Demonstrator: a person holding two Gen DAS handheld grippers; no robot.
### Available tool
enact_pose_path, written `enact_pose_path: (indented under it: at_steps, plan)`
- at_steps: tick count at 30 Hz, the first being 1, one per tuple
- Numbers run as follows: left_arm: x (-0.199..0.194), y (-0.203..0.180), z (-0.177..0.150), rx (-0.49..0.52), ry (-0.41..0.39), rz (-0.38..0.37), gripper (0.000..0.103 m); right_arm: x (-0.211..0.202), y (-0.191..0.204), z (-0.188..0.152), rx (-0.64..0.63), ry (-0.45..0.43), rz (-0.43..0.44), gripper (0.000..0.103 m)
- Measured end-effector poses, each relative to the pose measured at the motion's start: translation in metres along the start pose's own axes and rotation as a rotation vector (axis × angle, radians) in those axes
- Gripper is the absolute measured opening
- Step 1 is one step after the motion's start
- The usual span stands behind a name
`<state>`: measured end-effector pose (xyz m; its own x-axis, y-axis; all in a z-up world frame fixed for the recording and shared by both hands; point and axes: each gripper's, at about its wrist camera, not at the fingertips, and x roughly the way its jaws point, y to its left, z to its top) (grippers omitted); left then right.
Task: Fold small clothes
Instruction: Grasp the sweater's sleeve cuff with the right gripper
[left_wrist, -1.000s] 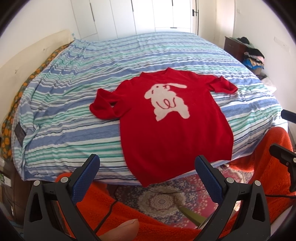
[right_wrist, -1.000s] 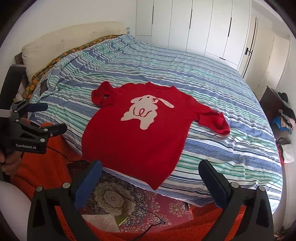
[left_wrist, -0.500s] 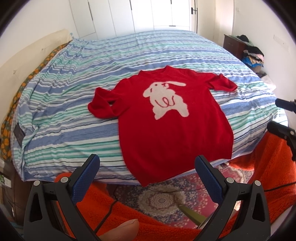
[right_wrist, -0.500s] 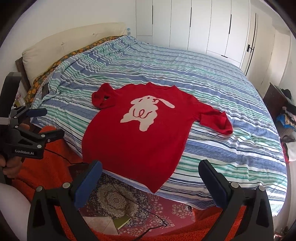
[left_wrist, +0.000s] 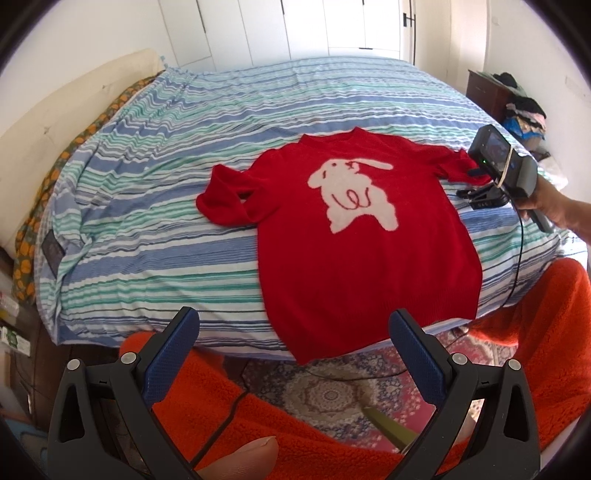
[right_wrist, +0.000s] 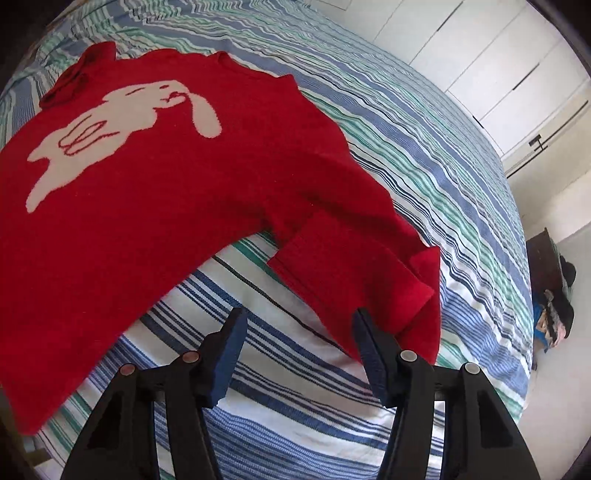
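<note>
A small red sweater (left_wrist: 354, 236) with a white rabbit on its chest lies flat, face up, on the striped bed (left_wrist: 147, 236); its hem hangs over the near edge. Both sleeves are folded back on themselves. My left gripper (left_wrist: 293, 332) is open and empty, held off the bed below the hem. My right gripper (right_wrist: 299, 328) is open, low over the bed, with its right finger at the edge of the folded right sleeve (right_wrist: 354, 273). It also shows in the left wrist view (left_wrist: 476, 184), by that sleeve. The sweater fills the right wrist view (right_wrist: 147, 192).
An orange fleece blanket (left_wrist: 314, 435) and a patterned rug (left_wrist: 325, 395) lie below the bed's near edge. A dark dresser with piled clothes (left_wrist: 517, 103) stands at the right. White wardrobe doors (left_wrist: 295, 26) line the far wall. A beige headboard (left_wrist: 55, 110) is on the left.
My right gripper has moved forward from beside the bed down to the sweater's right sleeve and narrowed its opening. My left gripper has hardly moved. The sweater lies as before.
</note>
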<state>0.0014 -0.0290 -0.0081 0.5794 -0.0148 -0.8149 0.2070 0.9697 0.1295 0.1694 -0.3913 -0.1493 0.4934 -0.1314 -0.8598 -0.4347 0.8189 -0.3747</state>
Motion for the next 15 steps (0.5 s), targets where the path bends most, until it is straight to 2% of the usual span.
enact_pose_path:
  at_steps: [1,3,4,6,8,11,15]
  plan:
    - [0.002,0.000,0.000,-0.003,0.009,0.004,0.102,0.004,-0.001,0.002,-0.023,0.000,0.011,0.055]
    - [0.006,0.000,0.001,-0.006,0.023,0.005,0.102,0.008,-0.012,0.005,-0.006,-0.007,0.059,0.026]
    - [0.008,-0.001,0.002,-0.005,0.028,0.004,0.102,0.007,-0.021,0.006,0.028,-0.009,0.076,0.005]
    - [0.011,-0.005,0.004,0.004,0.032,0.002,0.102,-0.005,-0.044,0.004,0.142,-0.058,0.112,0.005]
    - [0.012,-0.010,0.005,0.022,0.033,-0.001,0.102,-0.019,-0.075,-0.008,0.316,-0.110,0.151,0.005]
    - [0.014,-0.019,0.008,0.052,0.039,-0.013,0.102,-0.032,-0.124,-0.044,0.622,-0.162,0.207,0.005]
    - [0.017,-0.031,0.013,0.095,0.047,-0.022,0.102,-0.034,-0.174,-0.108,1.003,-0.199,0.267,0.005]
